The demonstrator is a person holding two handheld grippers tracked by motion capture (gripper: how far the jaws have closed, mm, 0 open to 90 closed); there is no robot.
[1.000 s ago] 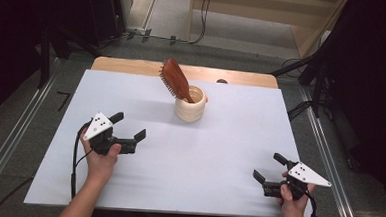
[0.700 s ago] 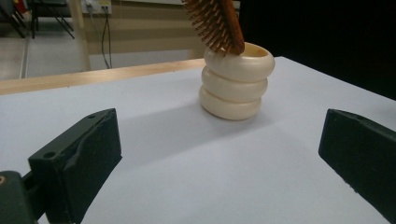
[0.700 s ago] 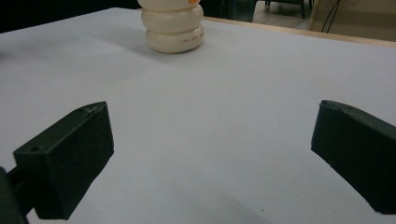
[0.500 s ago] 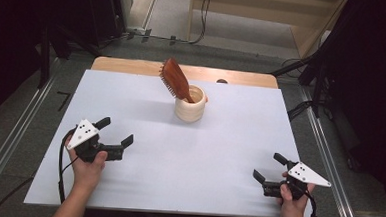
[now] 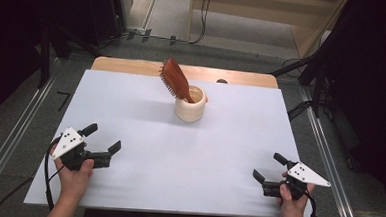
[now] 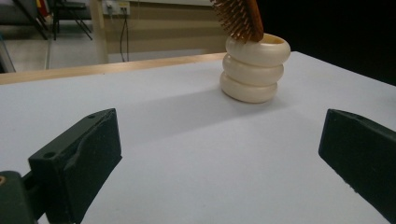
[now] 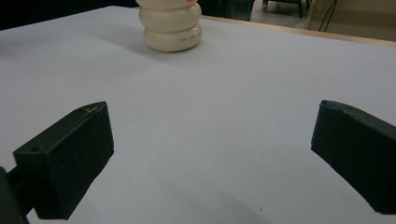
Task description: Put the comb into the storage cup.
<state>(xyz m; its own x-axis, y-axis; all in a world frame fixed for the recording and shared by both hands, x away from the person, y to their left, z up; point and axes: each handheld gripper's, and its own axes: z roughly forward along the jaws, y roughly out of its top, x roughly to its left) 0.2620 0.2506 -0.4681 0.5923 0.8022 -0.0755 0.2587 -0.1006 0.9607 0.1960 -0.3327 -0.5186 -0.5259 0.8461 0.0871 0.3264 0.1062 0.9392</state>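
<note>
A cream cup [image 5: 190, 106] made of three stacked rings stands upright on the white counter [image 5: 228, 155], toward the far edge and a little past the middle. A brown hairbrush [image 5: 175, 79] sits in the cup with its handle down inside, its bristled head sticking out and leaning away from the cup toward the left and far side. In the left gripper view the bristles [image 6: 233, 21] hang just over the cup's [image 6: 254, 67] rim.

The left claw [image 5: 102, 145] is well apart from the cup, on the near left of it, held low over the counter by a hand [image 5: 72, 175]. Its jaws are spread wide with nothing between them, and they point toward the cup's side of the counter. In its own view the cup stands beyond and between the two black jaws, nearer the right one, with bare counter [image 6: 187, 154] in the gap.

The right claw [image 5: 267, 167] is also well apart from the cup, on the near right of it, held by the other hand [image 5: 291, 206]. Its jaws are likewise spread wide and grip nothing. In the right gripper view the cup [image 7: 172, 25] stands far off beyond the left jaw, its top cut by the frame edge, and only white counter [image 7: 224, 116] lies between the jaws.

Behind the cup, a strip of wooden edge [image 5: 133, 65] shows past the white sheet.
</note>
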